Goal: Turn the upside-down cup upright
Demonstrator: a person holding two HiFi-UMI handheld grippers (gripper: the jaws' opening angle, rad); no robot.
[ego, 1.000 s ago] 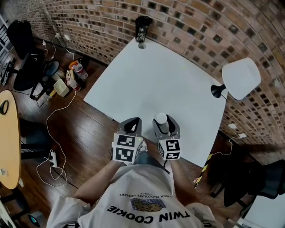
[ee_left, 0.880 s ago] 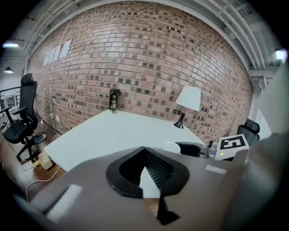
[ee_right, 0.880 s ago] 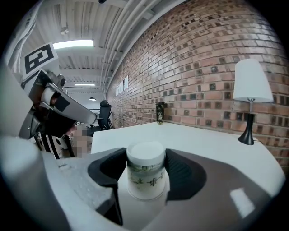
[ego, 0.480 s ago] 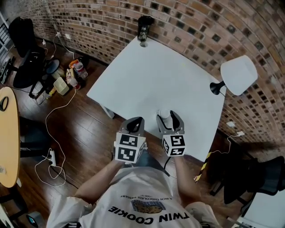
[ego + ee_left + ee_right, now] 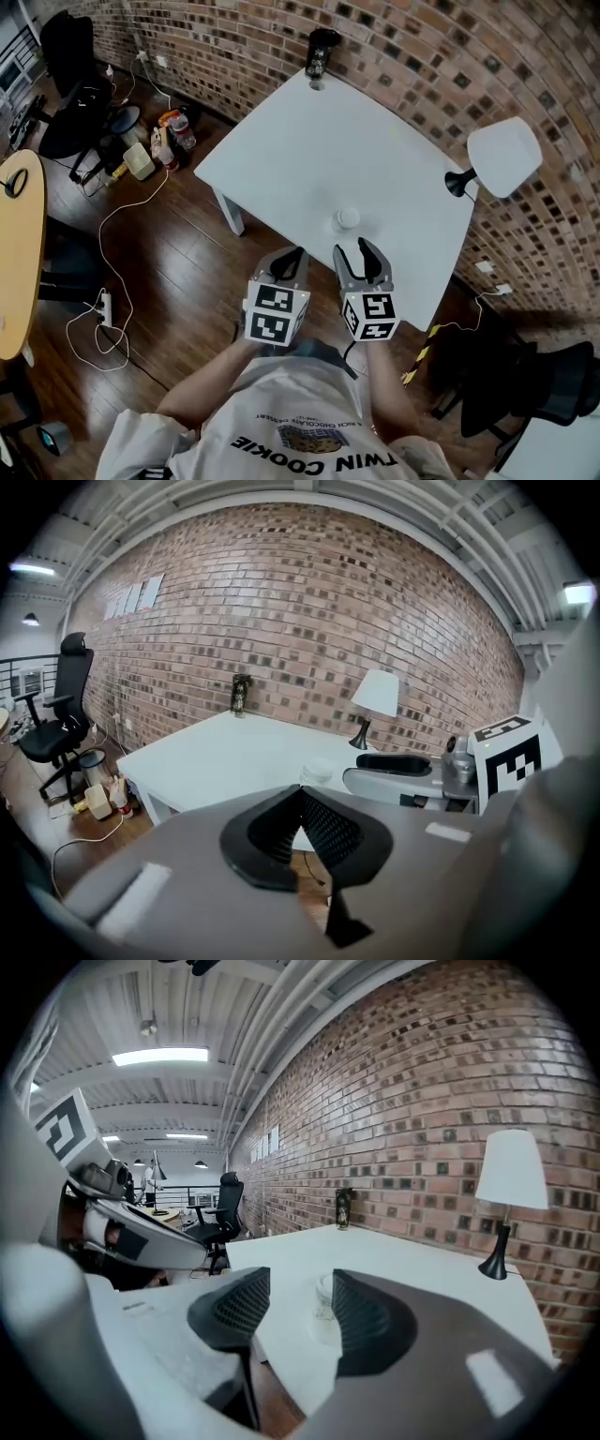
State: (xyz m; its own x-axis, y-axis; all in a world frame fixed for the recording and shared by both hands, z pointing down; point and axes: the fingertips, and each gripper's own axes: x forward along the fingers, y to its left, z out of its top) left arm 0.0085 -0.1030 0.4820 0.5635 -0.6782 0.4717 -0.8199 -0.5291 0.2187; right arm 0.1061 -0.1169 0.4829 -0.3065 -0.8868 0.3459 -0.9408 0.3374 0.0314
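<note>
Withdrawn from the white rectangular table [image 5: 309, 150] since the earlier frame, the right gripper [image 5: 361, 251] stood with jaws apart and empty, having just narrowed. The left gripper [image 5: 289, 258] had its jaws together. The small pale round cup [image 5: 347, 219] stood released near the table's front edge, partly hidden by a jaw in the right gripper view, its orientation indistinct.

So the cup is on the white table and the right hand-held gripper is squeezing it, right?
Not squeezing. The cup is on the white table, but the right hand-held gripper isn't touching it: its jaws, which just closed a little, stand apart with nothing between them, the cup ahead of them. The right gripper view shows this.
</note>
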